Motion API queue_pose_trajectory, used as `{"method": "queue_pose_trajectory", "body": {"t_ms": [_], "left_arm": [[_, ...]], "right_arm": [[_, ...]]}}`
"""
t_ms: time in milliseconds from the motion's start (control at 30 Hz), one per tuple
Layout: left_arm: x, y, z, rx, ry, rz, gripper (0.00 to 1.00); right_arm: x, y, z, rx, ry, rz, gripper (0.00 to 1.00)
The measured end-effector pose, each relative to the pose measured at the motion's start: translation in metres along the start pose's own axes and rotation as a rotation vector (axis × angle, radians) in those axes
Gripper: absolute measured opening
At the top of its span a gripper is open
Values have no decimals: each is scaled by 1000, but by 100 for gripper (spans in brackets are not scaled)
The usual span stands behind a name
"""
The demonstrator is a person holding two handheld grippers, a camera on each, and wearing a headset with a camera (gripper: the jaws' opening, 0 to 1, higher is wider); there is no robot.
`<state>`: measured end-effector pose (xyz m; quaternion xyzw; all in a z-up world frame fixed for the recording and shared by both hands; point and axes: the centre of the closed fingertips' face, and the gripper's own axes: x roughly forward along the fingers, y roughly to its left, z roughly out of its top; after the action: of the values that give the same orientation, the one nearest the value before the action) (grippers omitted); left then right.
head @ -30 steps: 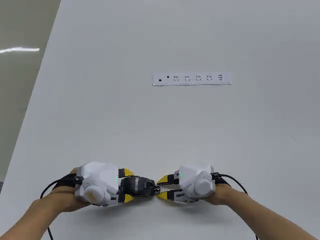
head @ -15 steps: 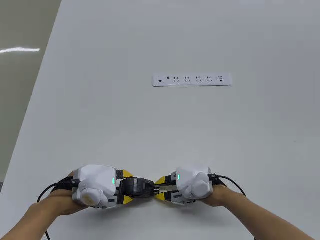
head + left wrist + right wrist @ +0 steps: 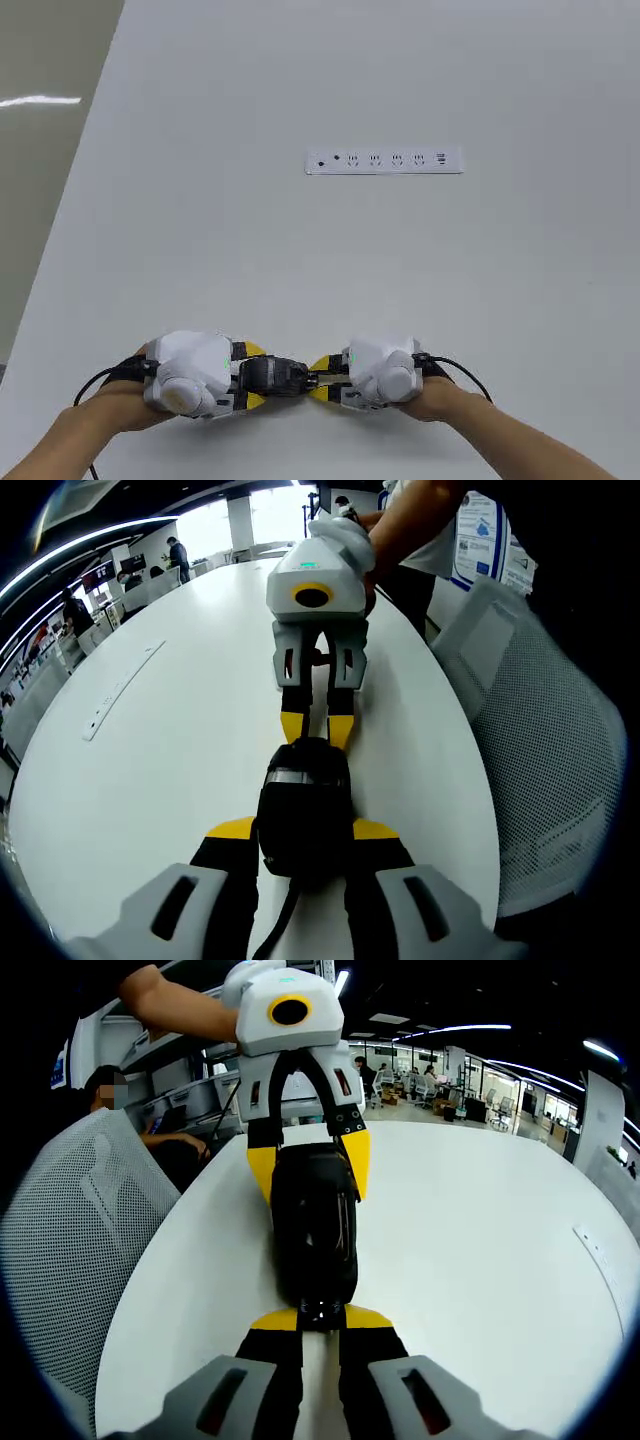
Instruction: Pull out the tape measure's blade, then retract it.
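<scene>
A black tape measure (image 3: 272,375) lies on the white table (image 3: 300,250) near its front edge, between the two grippers. My left gripper (image 3: 252,375) is shut on its body from the left. In the left gripper view the case (image 3: 305,800) sits between my yellow-tipped jaws (image 3: 305,830). My right gripper (image 3: 320,378) faces it from the right, its jaws closed in on the blade tip at the case's mouth. In the right gripper view the case (image 3: 314,1225) stretches away from my jaws (image 3: 320,1318) toward the left gripper (image 3: 308,1160). No length of blade shows outside the case.
A white power strip (image 3: 384,159) lies farther back on the table, right of centre. The table's left edge runs diagonally at the far left, with floor beyond. A grey mesh chair (image 3: 540,760) stands off the table's near side.
The right gripper has edged left, closer to the tape measure, and its jaws have narrowed on the blade tip. The left gripper keeps its hold.
</scene>
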<state>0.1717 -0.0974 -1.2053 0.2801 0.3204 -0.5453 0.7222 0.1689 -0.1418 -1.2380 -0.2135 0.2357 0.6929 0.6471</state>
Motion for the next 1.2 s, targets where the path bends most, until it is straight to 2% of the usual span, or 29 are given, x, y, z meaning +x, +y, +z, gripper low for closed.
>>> {"method": "queue_pose_trajectory", "body": {"t_ms": [767,1200], "left_arm": [[-1,0,-2,-21,3,0,29],[0,1,-2,-29,6,2,29]], "right_arm": [[-4,-1,-2,-47,5,22,10],[-12,-2,-7,-45,7,26,10]]}}
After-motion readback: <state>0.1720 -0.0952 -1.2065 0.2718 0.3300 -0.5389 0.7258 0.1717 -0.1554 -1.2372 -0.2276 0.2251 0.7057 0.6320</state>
